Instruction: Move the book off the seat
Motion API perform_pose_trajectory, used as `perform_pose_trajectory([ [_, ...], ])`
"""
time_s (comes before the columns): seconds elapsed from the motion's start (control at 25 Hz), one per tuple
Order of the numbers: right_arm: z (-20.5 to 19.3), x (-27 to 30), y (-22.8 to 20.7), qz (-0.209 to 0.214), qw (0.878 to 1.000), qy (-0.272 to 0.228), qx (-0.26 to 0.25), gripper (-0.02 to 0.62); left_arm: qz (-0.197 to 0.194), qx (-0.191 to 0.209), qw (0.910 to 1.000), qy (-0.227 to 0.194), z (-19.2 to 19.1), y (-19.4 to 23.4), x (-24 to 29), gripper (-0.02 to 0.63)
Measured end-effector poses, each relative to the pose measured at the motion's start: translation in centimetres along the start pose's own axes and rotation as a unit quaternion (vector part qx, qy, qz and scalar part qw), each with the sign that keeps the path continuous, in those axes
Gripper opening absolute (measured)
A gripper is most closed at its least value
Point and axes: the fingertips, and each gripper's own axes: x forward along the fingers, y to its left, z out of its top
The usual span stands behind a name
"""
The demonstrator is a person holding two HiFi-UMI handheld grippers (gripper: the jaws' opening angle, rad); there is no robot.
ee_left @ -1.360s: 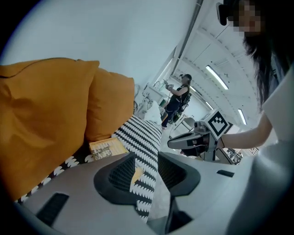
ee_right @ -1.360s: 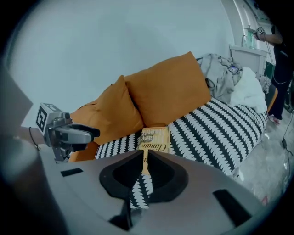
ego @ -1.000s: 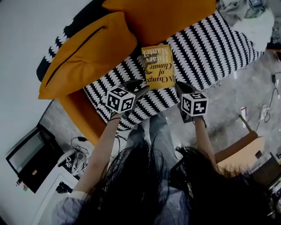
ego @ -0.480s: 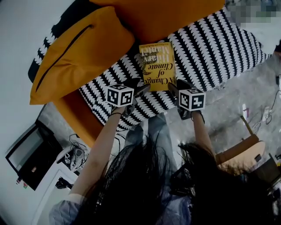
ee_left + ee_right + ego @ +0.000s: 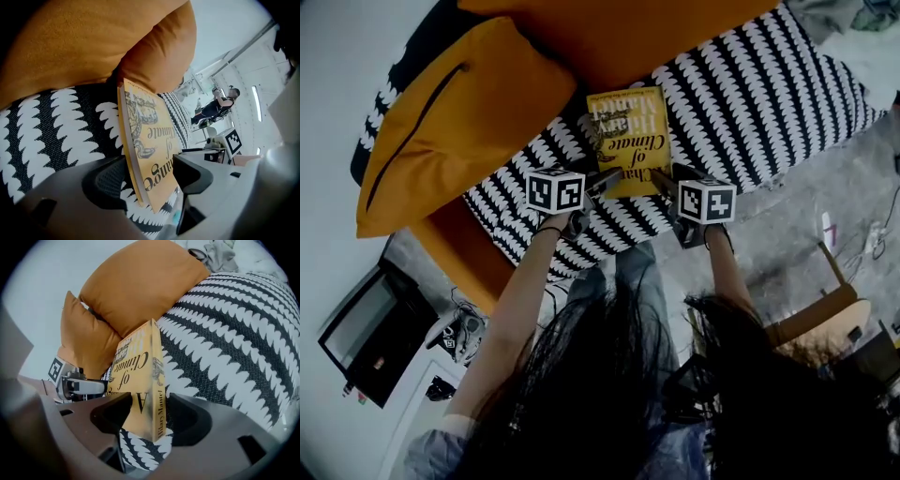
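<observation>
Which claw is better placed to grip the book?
Probably right. The right claw straddles the stiff spine of the book; the left claw, its loose page edge. Both have just been opening.

The book bears "Hilary Mantel" along its spine. Its yellow cover reads "A", "of Climate" and part of "Change". Larger lettering at the cover's top is probably the author's name again.

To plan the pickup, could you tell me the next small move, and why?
Probably close both: the left claw and right claw have just been opening, and each straddles a near corner of the book on the striped seat, unpressed.
</observation>
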Motion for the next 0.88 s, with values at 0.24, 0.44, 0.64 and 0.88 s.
perform_pose_trajectory([
  [0.24,-1.1,0.5,0.5,0.029,0.999,0.004,0.026,0.247,0.001,-0.018,0.9998,-0.013,-0.9,0.8,0.0,0.305],
  [0.44,-1.0,-0.5,0.5,0.030,0.999,0.011,0.024,0.239,-0.013,-0.068,0.9969,-0.036,-1.1,0.1,0.4,0.295],
  [0.64,-0.5,-2.8,1.8,0.029,0.998,-0.028,0.048,0.224,-0.002,-0.080,0.9965,-0.026,-0.7,-0.7,-0.5,0.244],
  [0.88,-2.1,-6.0,4.3,0.035,0.996,-0.045,0.065,0.219,-0.008,-0.032,0.9992,-0.024,-1.1,-3.1,-3.5,0.241],
])
